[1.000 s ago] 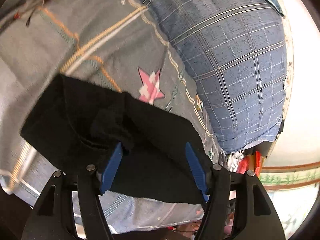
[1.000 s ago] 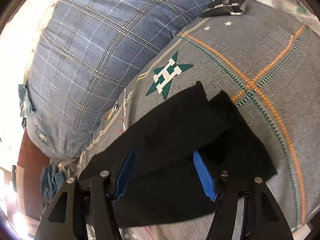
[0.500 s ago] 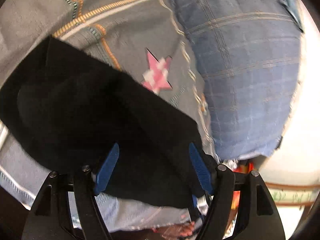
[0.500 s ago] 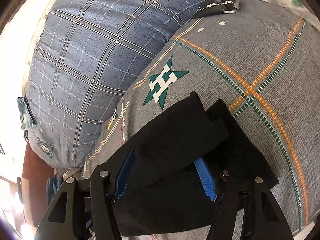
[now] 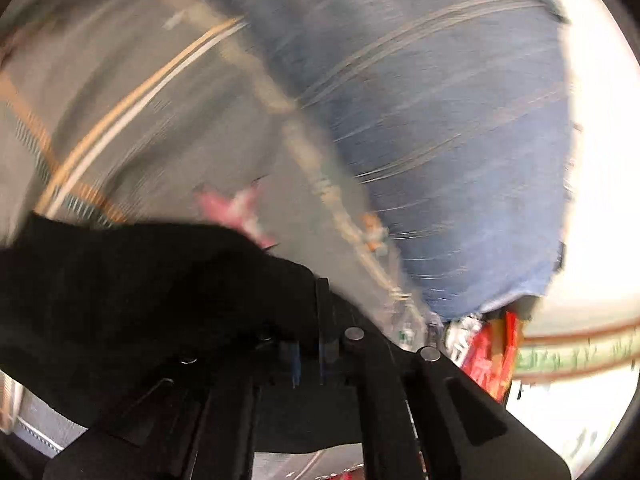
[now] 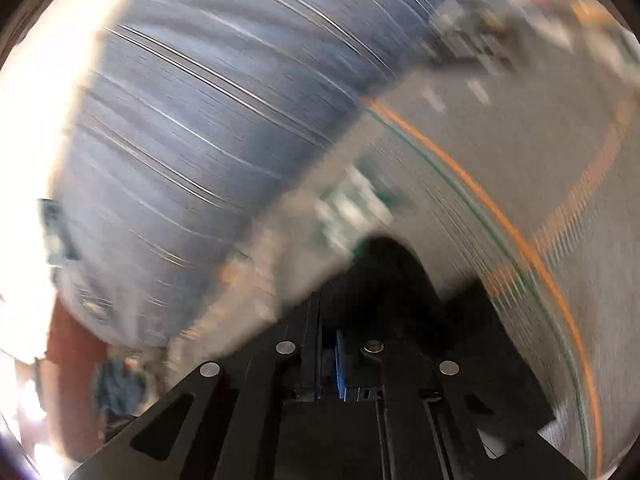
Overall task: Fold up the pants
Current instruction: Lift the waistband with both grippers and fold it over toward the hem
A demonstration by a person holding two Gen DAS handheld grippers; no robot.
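Note:
The black pants lie on a grey patterned bedspread, with both views smeared by motion. In the left wrist view my left gripper has its blue pads pressed together, its jaws closing tight on the pants' right edge, and the cloth bunches up to its left. In the right wrist view my right gripper is likewise pinched shut on a fold of the pants, which rise in a dark peak just beyond the fingertips.
A big blue plaid pillow lies along the bedspread beyond the pants. A pink star patch and a green star patch mark the cover. Red packaging sits past the bed's edge.
Both grippers stood wide open over the flat pants; now both have snapped shut on the cloth and are lifting it, and the views have gone blurred with the movement.

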